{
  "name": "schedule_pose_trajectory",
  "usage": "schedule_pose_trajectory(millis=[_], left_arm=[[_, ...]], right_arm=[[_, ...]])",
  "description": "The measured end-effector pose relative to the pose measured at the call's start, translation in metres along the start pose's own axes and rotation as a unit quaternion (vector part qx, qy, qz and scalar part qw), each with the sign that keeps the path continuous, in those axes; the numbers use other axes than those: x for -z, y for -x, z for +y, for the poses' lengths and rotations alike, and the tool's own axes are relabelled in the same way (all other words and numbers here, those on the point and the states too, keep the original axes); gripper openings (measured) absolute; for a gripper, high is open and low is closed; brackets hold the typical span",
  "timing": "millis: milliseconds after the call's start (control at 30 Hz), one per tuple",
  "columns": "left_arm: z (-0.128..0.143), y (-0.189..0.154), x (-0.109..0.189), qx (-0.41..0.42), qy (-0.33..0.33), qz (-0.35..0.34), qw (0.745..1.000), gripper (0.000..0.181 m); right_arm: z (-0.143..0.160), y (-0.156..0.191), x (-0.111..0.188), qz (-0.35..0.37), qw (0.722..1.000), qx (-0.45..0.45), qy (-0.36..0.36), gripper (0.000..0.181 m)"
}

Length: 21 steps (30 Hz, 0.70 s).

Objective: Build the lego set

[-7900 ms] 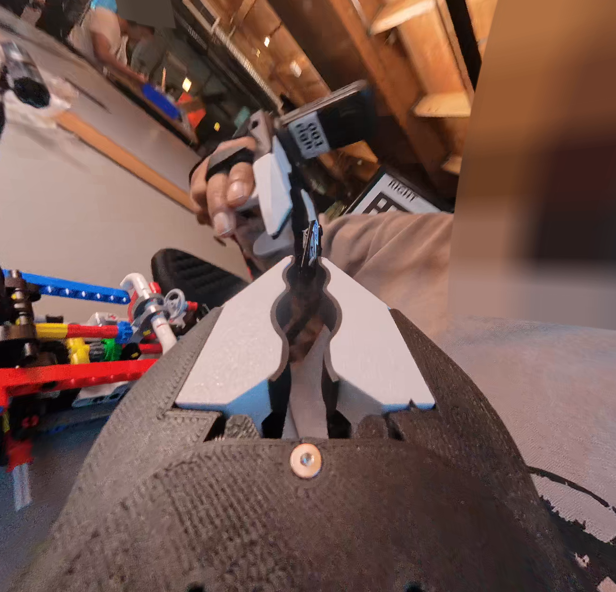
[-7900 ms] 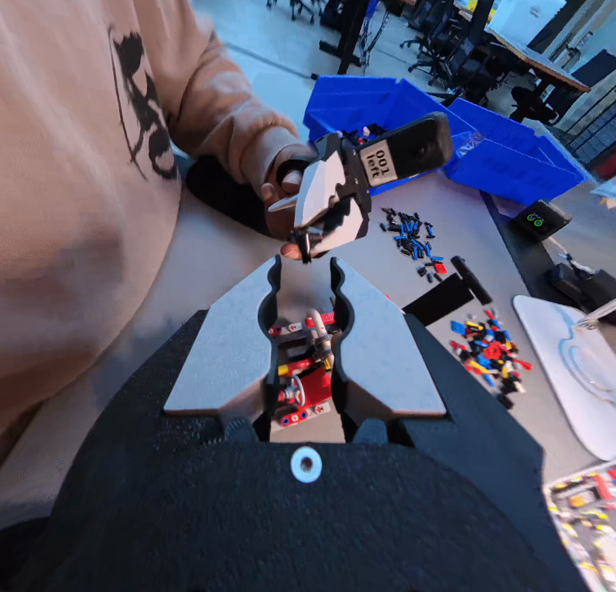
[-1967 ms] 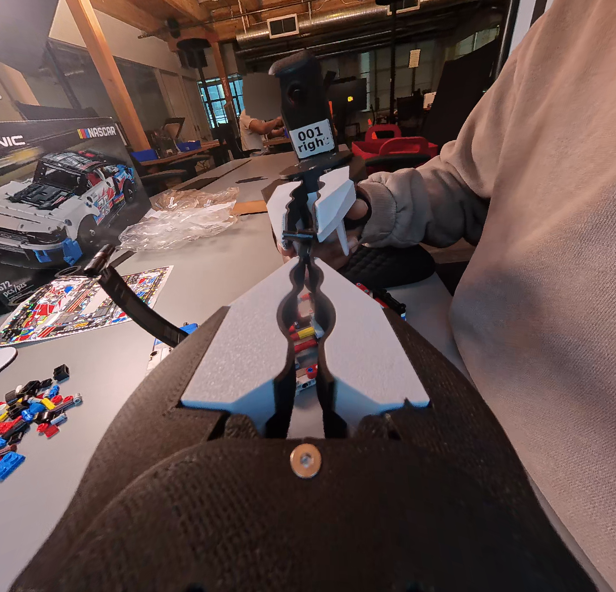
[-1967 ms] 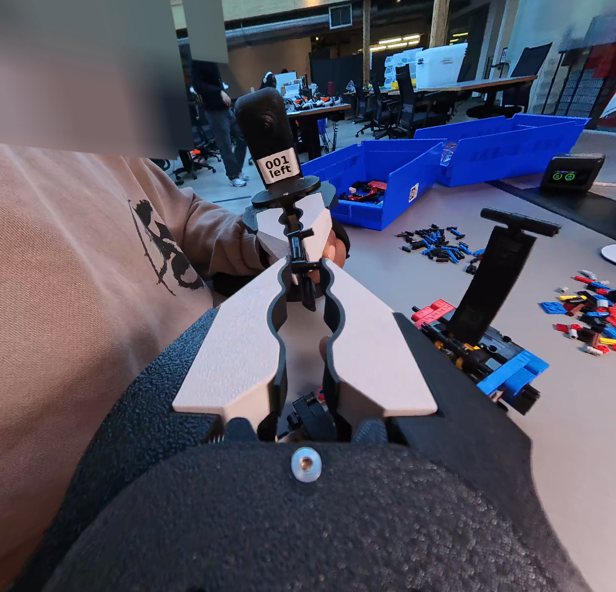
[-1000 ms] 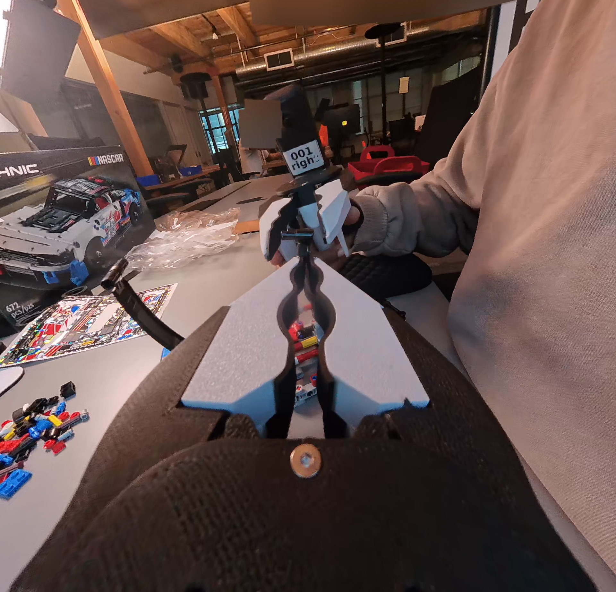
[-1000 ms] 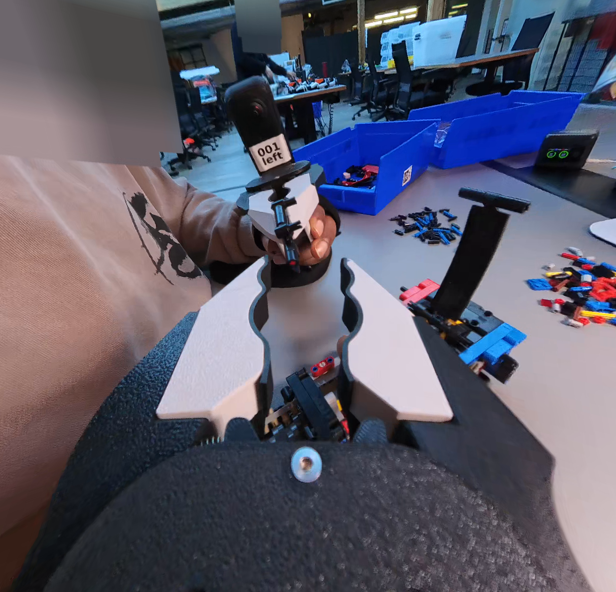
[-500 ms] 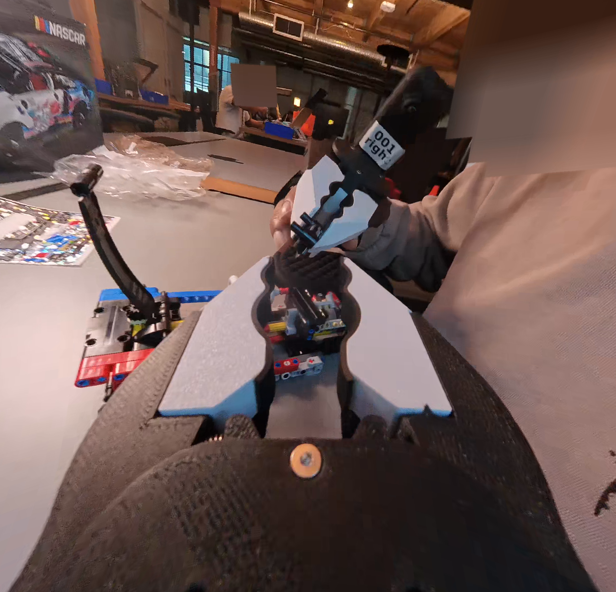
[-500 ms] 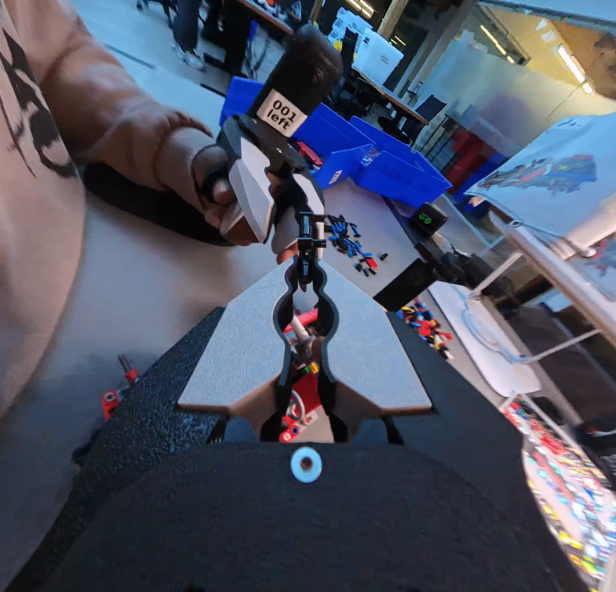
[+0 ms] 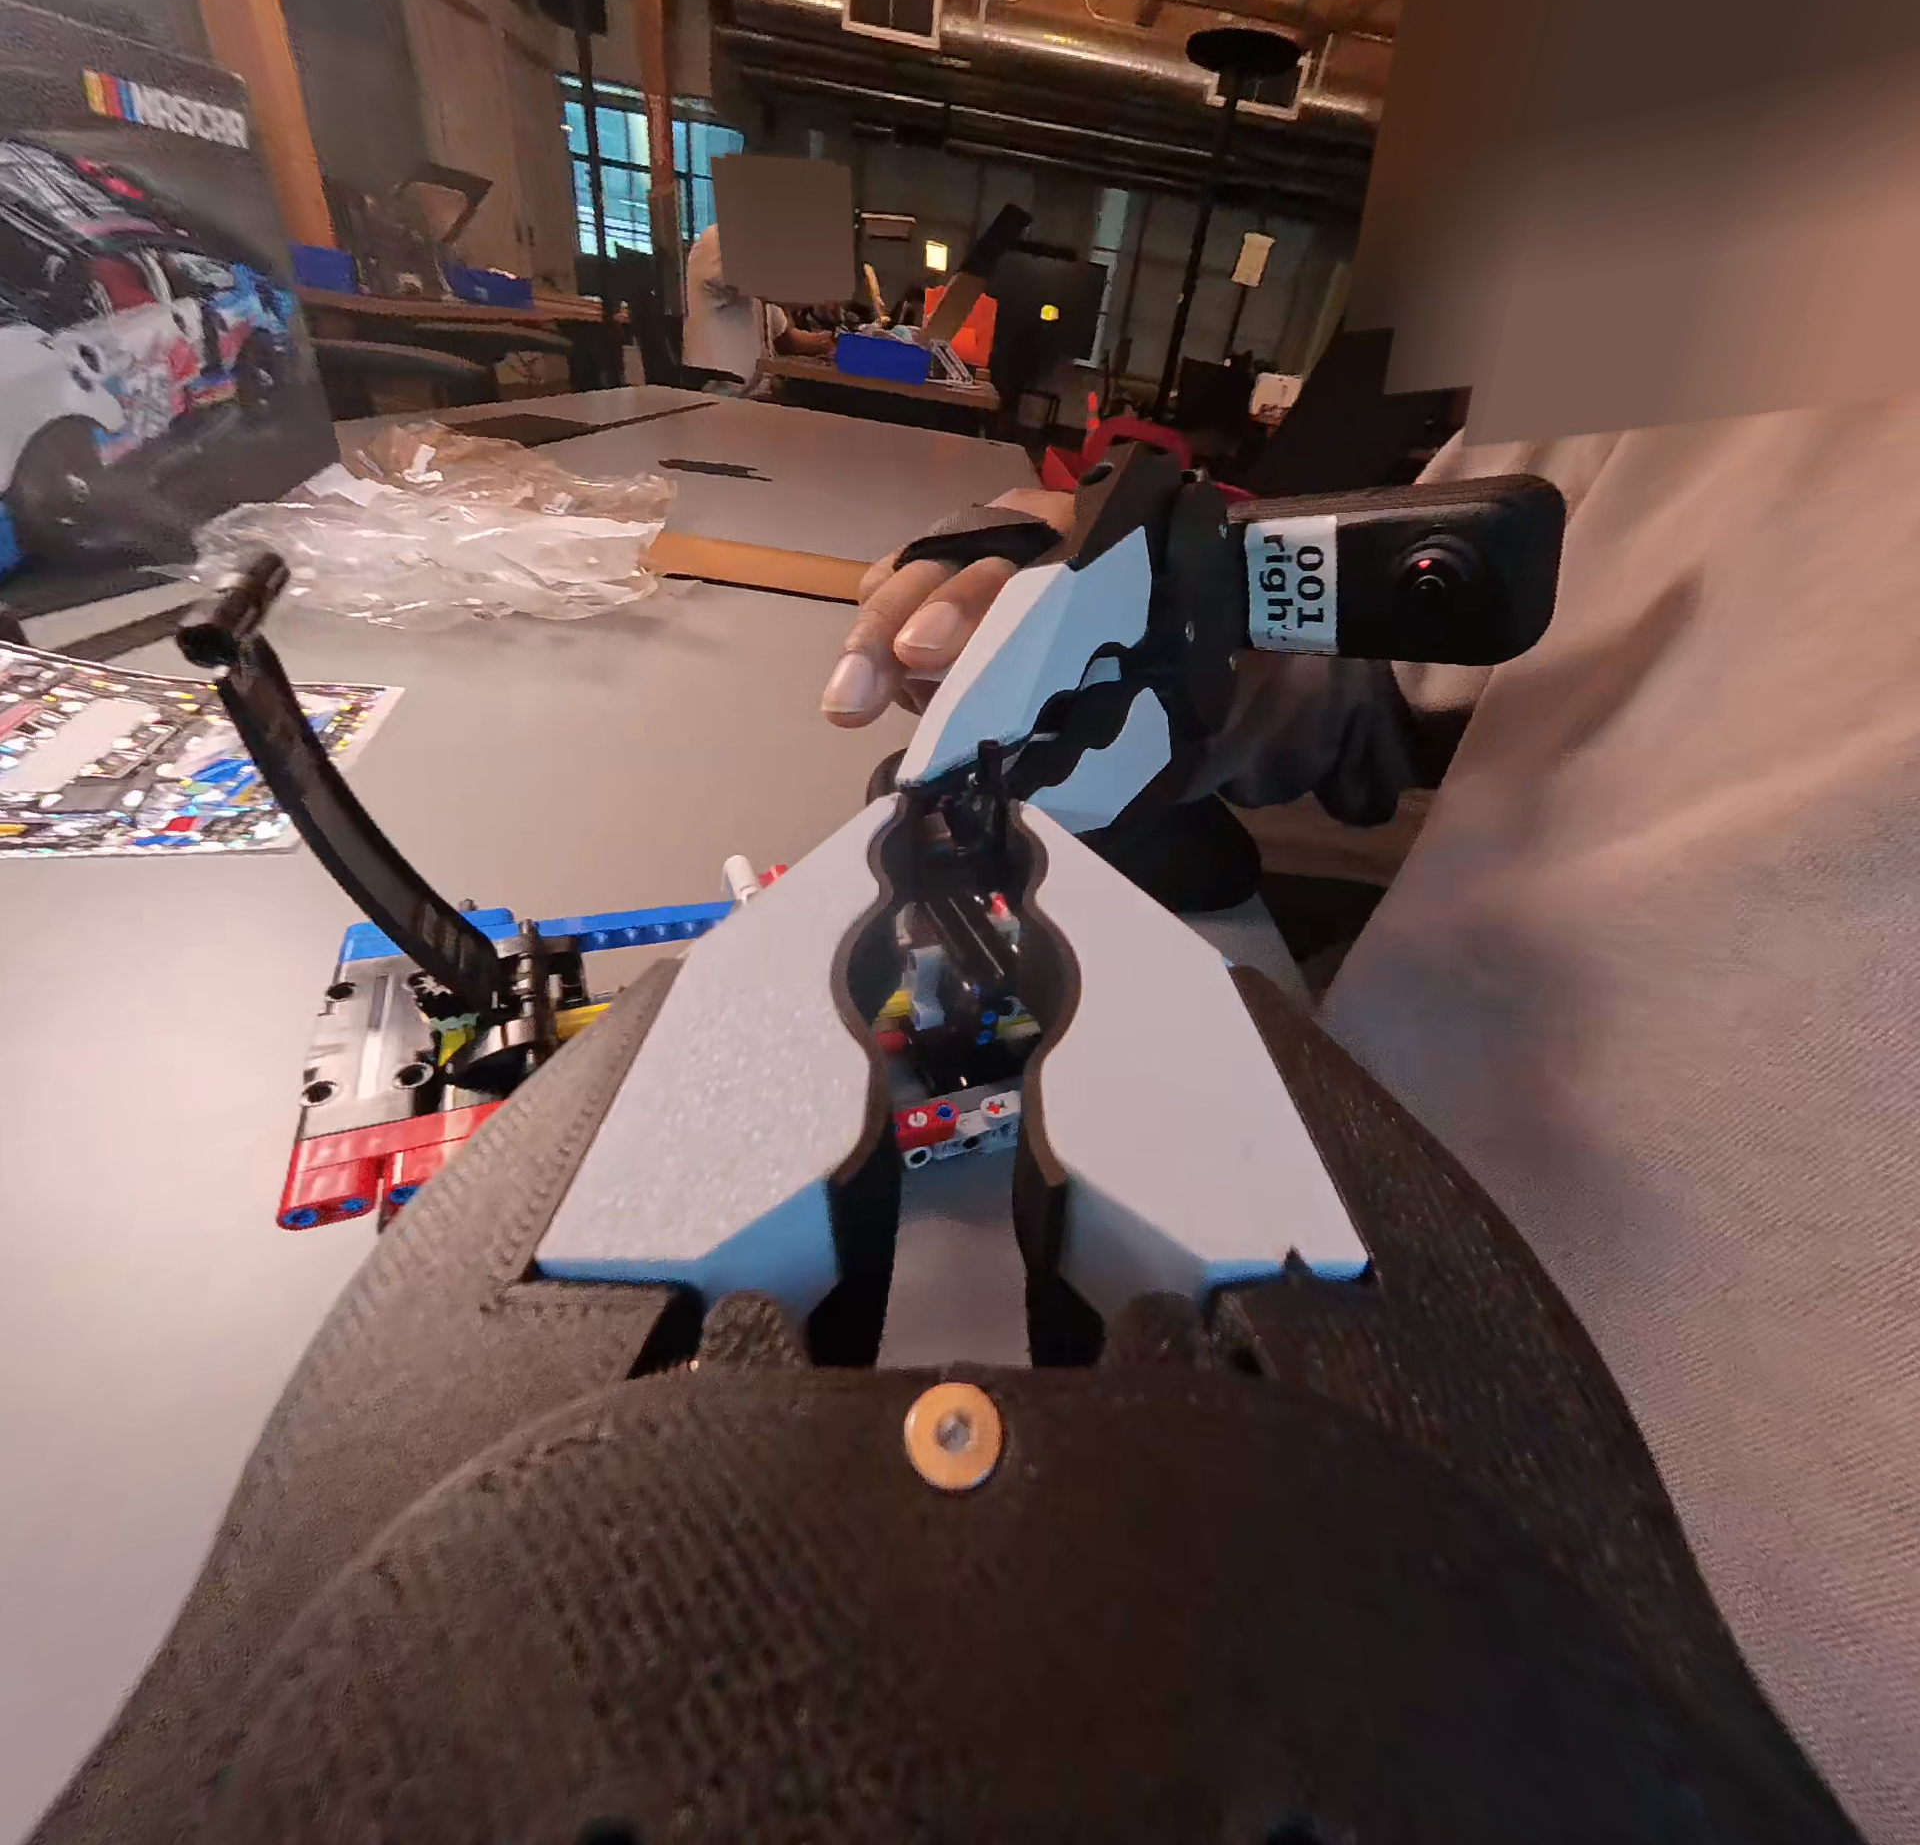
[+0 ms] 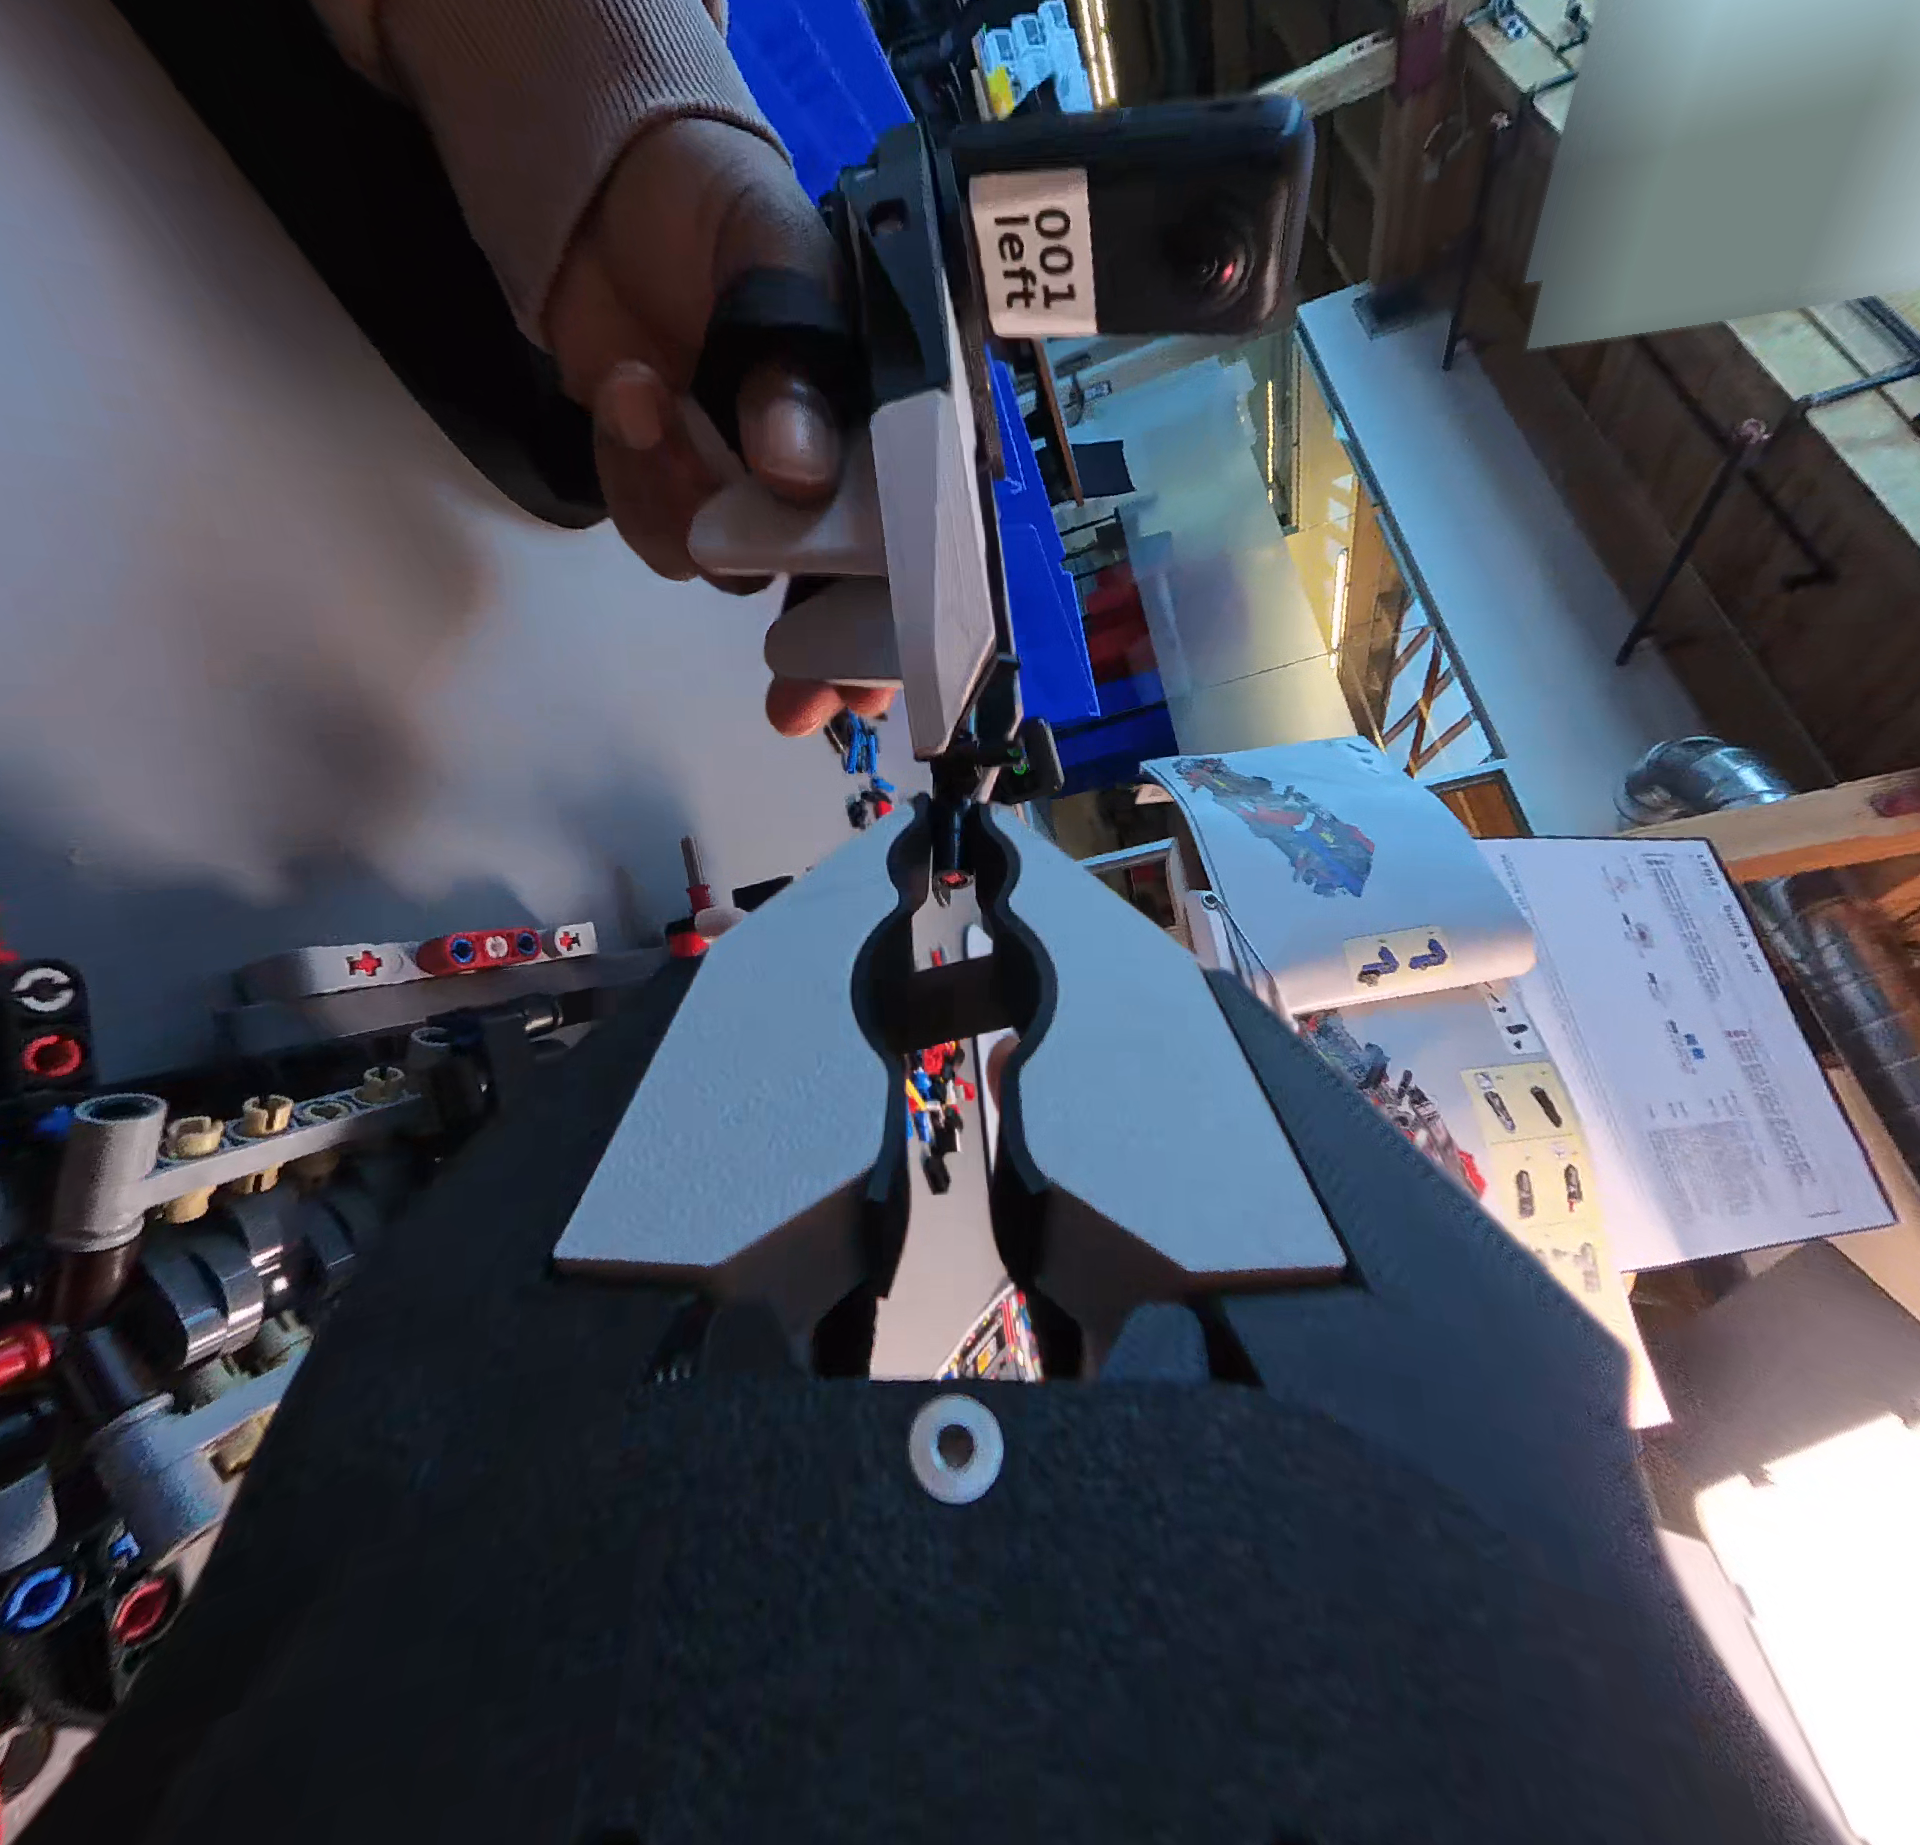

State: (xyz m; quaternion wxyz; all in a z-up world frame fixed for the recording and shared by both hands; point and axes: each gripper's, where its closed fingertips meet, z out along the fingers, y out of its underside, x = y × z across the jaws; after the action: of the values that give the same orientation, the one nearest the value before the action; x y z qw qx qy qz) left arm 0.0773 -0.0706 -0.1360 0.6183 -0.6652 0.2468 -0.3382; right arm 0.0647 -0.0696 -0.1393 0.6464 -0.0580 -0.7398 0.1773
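Grey worktable (image 9: 582, 756): left gripper (image 9: 958, 816) and right gripper (image 10: 954, 827), both clenched on small black Technic part (image 10: 951, 808); recommend aligning w/ chassis (image 9: 416, 1068) before pressing.

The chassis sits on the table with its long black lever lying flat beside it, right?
No. In the left wrist view the long black lever rises at a tilt out of the chassis, which does sit on the table.
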Motion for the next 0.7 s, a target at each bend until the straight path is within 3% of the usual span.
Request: schedule_pose_trajectory(millis=[133, 267, 367, 433, 533, 600, 700], left_arm=[[-0.003, -0.002, 0.001, -0.079, 0.002, -0.019, 0.997, 0.014], [-0.005, -0.002, 0.003, -0.087, -0.006, -0.020, 0.996, 0.014], [-0.006, -0.003, 0.005, -0.112, -0.006, -0.023, 0.993, 0.014], [-0.008, -0.007, 0.004, -0.136, -0.012, -0.021, 0.990, 0.014], [-0.008, -0.014, 0.003, -0.189, -0.010, -0.023, 0.982, 0.014], [-0.008, -0.018, 0.002, -0.223, -0.008, -0.025, 0.974, 0.014], [-0.008, -0.022, 0.002, -0.258, -0.006, -0.027, 0.966, 0.014]], right_arm=[[-0.003, -0.003, 0.000, 0.007, 1.000, -0.025, -0.010, 0.006], [-0.002, -0.004, 0.001, 0.004, 0.999, -0.046, -0.010, 0.015], [-0.001, -0.001, 0.002, -0.034, 0.986, -0.160, -0.024, 0.028], [-0.006, 0.001, 0.003, -0.081, 0.955, -0.282, -0.049, 0.033], [-0.014, 0.002, 0.008, -0.182, 0.852, -0.483, -0.089, 0.048], [-0.022, -0.008, 0.011, -0.206, 0.796, -0.555, -0.126, 0.035], [-0.028, -0.007, 0.012, -0.231, 0.775, -0.572, -0.139, 0.023]])
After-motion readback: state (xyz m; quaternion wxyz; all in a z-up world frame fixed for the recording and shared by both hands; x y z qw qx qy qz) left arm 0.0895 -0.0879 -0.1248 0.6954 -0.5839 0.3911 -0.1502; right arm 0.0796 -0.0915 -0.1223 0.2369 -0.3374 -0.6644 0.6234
